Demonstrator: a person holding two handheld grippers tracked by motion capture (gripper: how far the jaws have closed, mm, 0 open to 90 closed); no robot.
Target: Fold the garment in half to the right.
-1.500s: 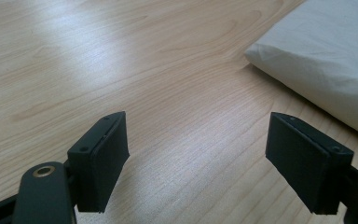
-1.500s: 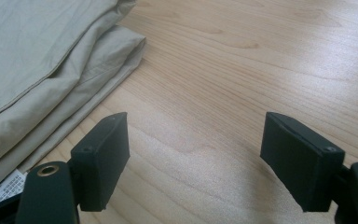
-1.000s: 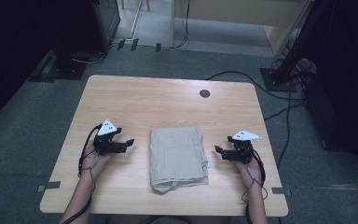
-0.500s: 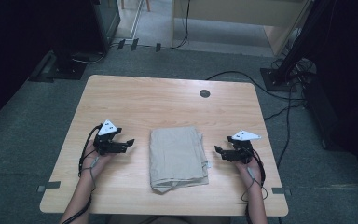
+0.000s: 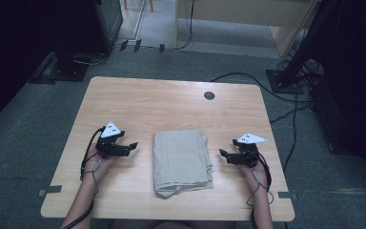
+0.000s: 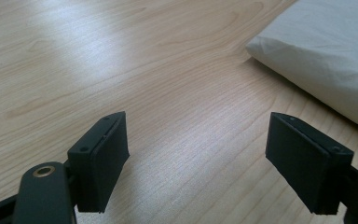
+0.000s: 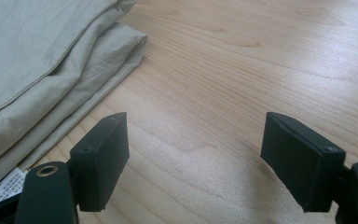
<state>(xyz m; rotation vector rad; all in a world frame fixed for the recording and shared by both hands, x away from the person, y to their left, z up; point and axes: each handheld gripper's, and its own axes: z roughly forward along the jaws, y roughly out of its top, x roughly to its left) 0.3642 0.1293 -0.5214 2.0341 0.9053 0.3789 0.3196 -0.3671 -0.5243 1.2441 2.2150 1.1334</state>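
Note:
A folded beige cloth [image 5: 182,161] lies flat in the middle of the wooden table [image 5: 171,102], near its front edge. My left gripper [image 5: 131,147] rests on the table just left of the cloth, jaws wide open toward it and holding nothing. In the left gripper view the cloth's edge [image 6: 326,51] lies at the upper right, beyond the open left gripper [image 6: 198,161]. My right gripper [image 5: 223,155] sits just right of the cloth, also open and empty. The right gripper view has the cloth's layered folds [image 7: 42,70] with a white label [image 7: 2,186] at the left of the open right gripper [image 7: 193,161].
A small dark round grommet [image 5: 209,95] is set into the table near its far edge. Cables [image 5: 248,78] run over the grey floor behind and to the right of the table. Dark furniture [image 5: 71,43] stands at the back left.

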